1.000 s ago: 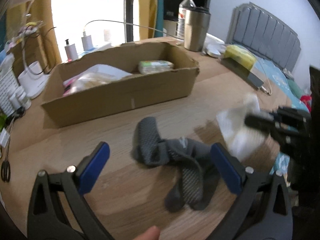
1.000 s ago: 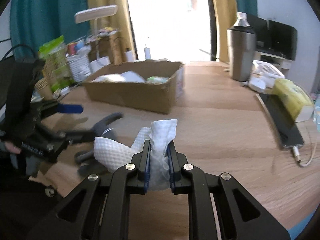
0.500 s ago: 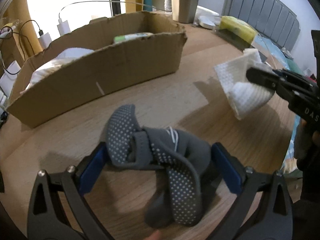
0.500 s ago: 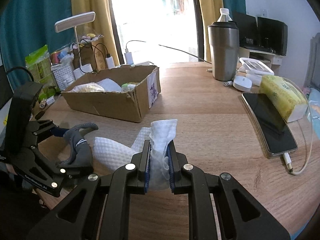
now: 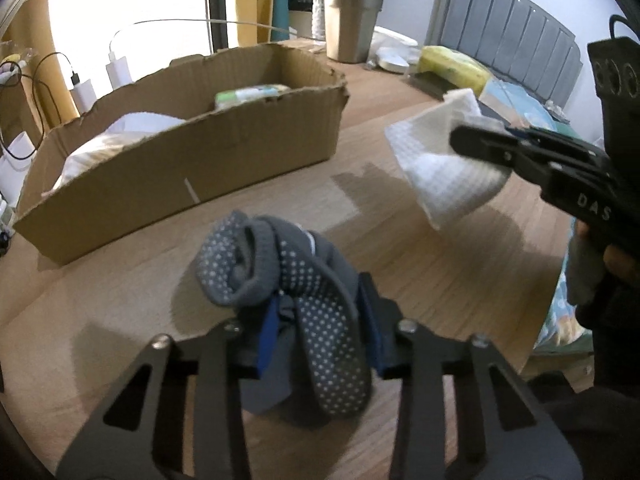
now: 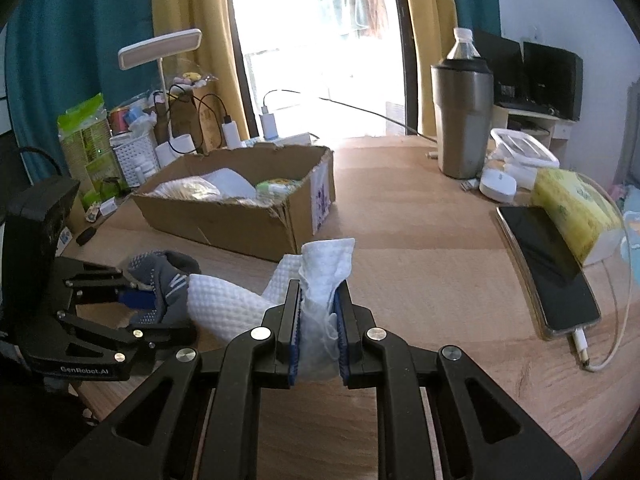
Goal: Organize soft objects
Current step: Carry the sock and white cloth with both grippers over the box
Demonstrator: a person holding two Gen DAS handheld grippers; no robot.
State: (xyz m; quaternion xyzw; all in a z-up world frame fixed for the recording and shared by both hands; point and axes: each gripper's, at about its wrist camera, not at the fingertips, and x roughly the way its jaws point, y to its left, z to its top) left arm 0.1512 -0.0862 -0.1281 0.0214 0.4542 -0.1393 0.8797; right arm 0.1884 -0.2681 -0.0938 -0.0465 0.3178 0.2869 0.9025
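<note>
the left gripper (image 5: 318,320) had its blue-padded jaws closing on a grey knitted sock with white grip dots (image 5: 304,280), which sat bunched between the pads and bulged up ahead of them, its lower fold draped back over the black frame. the pads were already pressing into the fabric on both sides. the sock sat over the light wood-grain table (image 5: 420,264), just in front of the long side of an open brown cardboard box with torn, ragged edges (image 5: 192,172).

the right gripper (image 6: 318,312) was clamped tight on a white quilted paper towel (image 6: 324,268), crumpled between its pads, with one soft embossed fold hanging out toward the sock. from the left wrist view the towel (image 5: 444,168) hung clear above the table, to the right of the box and near the sock, not touching it.

inside the box lay a pale crinkled plastic bag (image 6: 188,191), something white, and a small green-and-white packet (image 6: 276,186). beyond stood a tall brushed-steel tumbler (image 6: 462,120), and to the right a black smartphone on a white cable (image 6: 548,264) lay against a yellow tissue pack (image 6: 576,208).
</note>
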